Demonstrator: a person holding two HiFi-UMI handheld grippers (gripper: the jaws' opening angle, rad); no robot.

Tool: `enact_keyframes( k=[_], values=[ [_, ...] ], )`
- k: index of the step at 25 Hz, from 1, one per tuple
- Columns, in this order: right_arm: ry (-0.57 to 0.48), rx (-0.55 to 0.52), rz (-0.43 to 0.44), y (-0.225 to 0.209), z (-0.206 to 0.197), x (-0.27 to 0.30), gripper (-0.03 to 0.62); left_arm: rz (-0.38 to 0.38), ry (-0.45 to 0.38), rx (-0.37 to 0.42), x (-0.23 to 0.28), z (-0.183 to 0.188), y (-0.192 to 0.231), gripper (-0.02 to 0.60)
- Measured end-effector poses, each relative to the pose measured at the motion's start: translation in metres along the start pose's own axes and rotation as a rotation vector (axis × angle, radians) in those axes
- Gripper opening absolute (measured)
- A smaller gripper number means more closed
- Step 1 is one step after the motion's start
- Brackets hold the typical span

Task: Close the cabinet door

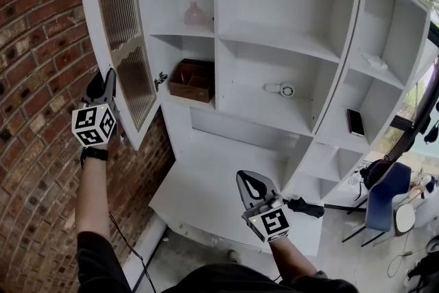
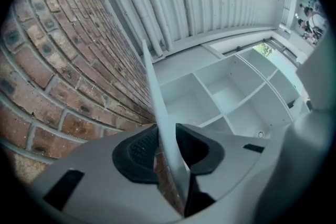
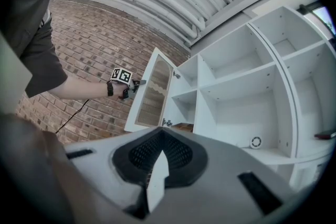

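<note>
The white cabinet door (image 1: pixel 120 31) with a ribbed glass panel stands swung out to the left against the brick wall. My left gripper (image 1: pixel 106 79) is at the door's outer edge, low on it. In the left gripper view the door's thin edge (image 2: pixel 160 113) runs between the two dark pads (image 2: pixel 137 148), which press on it from both sides. In the right gripper view the door (image 3: pixel 149 94) and the left gripper (image 3: pixel 134 83) show far off. My right gripper (image 1: pixel 245 178) hangs lower, in front of the cabinet's base shelf, with its pads together and nothing in them.
The brick wall (image 1: pixel 34 44) is right behind the open door. Inside the cabinet are a pink vase (image 1: pixel 194 13), a brown wooden box (image 1: pixel 192 79), a white round item (image 1: pixel 281 88) and a black phone (image 1: pixel 355 122). A blue chair (image 1: pixel 384 199) stands at the right.
</note>
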State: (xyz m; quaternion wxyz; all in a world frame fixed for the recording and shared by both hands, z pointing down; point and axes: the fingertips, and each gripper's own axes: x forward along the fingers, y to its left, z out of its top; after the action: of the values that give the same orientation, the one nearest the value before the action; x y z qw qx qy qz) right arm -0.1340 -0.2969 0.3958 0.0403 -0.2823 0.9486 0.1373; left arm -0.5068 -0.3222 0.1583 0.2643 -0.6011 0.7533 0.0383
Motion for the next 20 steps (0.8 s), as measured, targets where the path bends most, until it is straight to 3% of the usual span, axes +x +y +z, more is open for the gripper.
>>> enact_keyframes(
  k=[20],
  values=[
    [0.006,-0.004,-0.056,-0.012,-0.001,-0.015,-0.002,-0.016,-0.059,0.119,0.013,0.014,-0.084,0.141]
  ],
)
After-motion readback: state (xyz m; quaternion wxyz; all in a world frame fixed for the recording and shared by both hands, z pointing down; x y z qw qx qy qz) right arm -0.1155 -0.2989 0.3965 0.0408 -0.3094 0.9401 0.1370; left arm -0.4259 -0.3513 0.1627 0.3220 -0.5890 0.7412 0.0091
